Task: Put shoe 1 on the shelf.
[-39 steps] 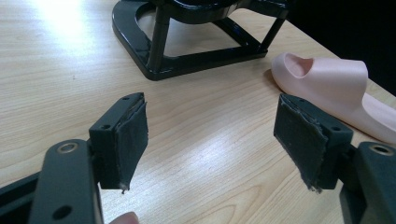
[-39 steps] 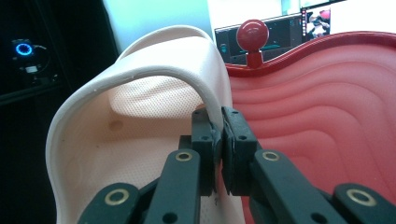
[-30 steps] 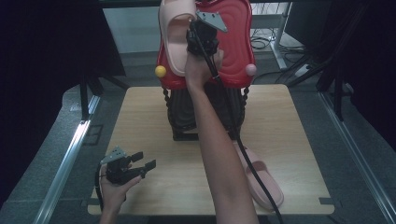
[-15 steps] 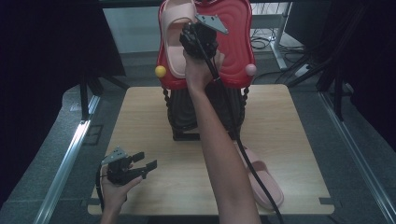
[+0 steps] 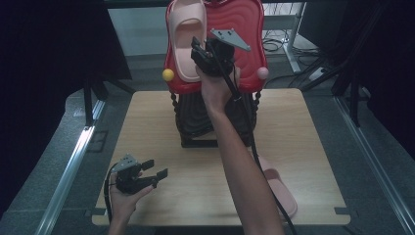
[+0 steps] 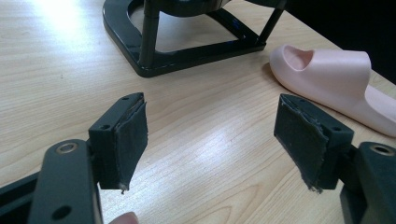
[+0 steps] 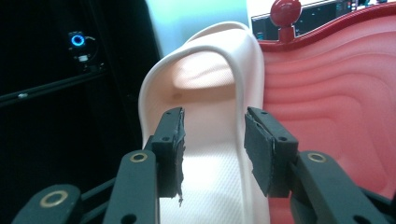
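**One slipper up on the red stand, its mate left on the worktop**

The right claw (image 5: 198,49) was raised at the upper middle of the high view, against the pink slipper (image 5: 185,39) propped toe-up on the red stand (image 5: 244,29). Its jaws had just been opening, and in the right gripper view they stood partly apart astride the slipper's (image 7: 210,140) raised side edge, pads clear of it, so the shoe leaned on the ribbed red panel by itself (which I took to be the point of letting go there). The left claw (image 5: 147,171) rested low at the lower left, wide open and holding nothing, apparently waiting its turn.

The left gripper view showed the second slipper (image 6: 336,84) lying flat at its right edge, near the stand's black base (image 6: 187,51); from above, the person's forearm (image 5: 240,161) covered part of that slipper (image 5: 279,188). The worktop (image 5: 147,122) carried nothing else nearby.
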Demonstrator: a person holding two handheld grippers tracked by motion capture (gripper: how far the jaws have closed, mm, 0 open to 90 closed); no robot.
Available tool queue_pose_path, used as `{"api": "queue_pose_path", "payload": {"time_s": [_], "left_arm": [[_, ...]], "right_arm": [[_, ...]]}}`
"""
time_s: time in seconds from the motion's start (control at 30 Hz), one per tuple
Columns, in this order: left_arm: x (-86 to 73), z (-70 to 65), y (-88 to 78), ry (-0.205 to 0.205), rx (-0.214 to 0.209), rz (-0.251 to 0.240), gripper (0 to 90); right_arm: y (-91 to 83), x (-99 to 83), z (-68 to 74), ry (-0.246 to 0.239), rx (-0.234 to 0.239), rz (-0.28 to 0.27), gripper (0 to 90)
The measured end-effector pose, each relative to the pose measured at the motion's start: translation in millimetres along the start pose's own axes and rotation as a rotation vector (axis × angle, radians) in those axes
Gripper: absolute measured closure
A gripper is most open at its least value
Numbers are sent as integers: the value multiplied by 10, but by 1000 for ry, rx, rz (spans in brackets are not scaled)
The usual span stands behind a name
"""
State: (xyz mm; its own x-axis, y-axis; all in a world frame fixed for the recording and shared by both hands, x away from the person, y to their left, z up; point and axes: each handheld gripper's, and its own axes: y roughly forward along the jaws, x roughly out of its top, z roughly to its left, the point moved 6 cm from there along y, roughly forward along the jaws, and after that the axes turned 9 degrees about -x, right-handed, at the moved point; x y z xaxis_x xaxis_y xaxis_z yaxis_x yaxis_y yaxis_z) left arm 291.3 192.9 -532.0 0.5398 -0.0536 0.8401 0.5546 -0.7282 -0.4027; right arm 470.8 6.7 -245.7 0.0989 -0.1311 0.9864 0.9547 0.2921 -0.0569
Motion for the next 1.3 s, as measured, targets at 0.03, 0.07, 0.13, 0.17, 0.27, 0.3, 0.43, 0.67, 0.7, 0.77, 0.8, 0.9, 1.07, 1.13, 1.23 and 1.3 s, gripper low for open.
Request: {"api": "queue_pose_path", "payload": {"time_s": [0.03, 0.07, 0.13, 0.17, 0.27, 0.3, 0.43, 0.67, 0.7, 0.77, 0.8, 0.9, 1.07, 1.13, 1.23, 1.3], "left_arm": [[3, -2, -1, 1, 2, 0, 258], [6, -5, -2, 2, 2, -1, 258], [7, -11, 0, 6, 2, 2, 258], [6, -13, 4, 7, 3, 3, 258], [5, -18, 7, 9, 4, 6, 258], [7, -20, 7, 10, 4, 5, 257], [12, -33, 6, 12, 3, 2, 257], [4, -39, 27, 14, 4, 9, 257], [3, -39, 30, 14, 4, 9, 257], [2, -40, 33, 15, 6, 11, 257], [1, -38, 35, 19, 7, 12, 257], [-3, -37, 43, 20, 7, 17, 257], [-9, -48, 55, 23, 5, 23, 256], [-8, -50, 57, 23, 6, 25, 256], [-8, -56, 59, 25, 5, 26, 256], [-8, -56, 62, 25, 5, 26, 256]], "right_arm": [[-28, -12, 2, -6, 6, 0, 578], [-54, -24, 2, -15, 8, -3, 579], [-106, -60, 8, -27, 17, 3, 580], [-130, -77, 12, -26, 20, 2, 581], [-198, -132, 17, -33, 38, 10, 581], [-218, -147, 15, -38, 39, 9, 581], [-304, -208, 8, -27, 55, 8, 581], [-439, -347, -37, -20, 77, 8, 581], [-458, -373, -47, -21, 78, 8, 581], [-495, -424, -66, -23, 80, 4, 581], [-519, -448, -76, -23, 83, 3, 581], [-604, -512, -96, -22, 90, -3, 582], [-738, -628, -116, -14, 114, 1, 582], [-787, -678, -124, -1, 131, 7, 581], [-862, -773, -153, 4, 144, 12, 581], [-909, -851, -181, -1, 148, 22, 582]]}}
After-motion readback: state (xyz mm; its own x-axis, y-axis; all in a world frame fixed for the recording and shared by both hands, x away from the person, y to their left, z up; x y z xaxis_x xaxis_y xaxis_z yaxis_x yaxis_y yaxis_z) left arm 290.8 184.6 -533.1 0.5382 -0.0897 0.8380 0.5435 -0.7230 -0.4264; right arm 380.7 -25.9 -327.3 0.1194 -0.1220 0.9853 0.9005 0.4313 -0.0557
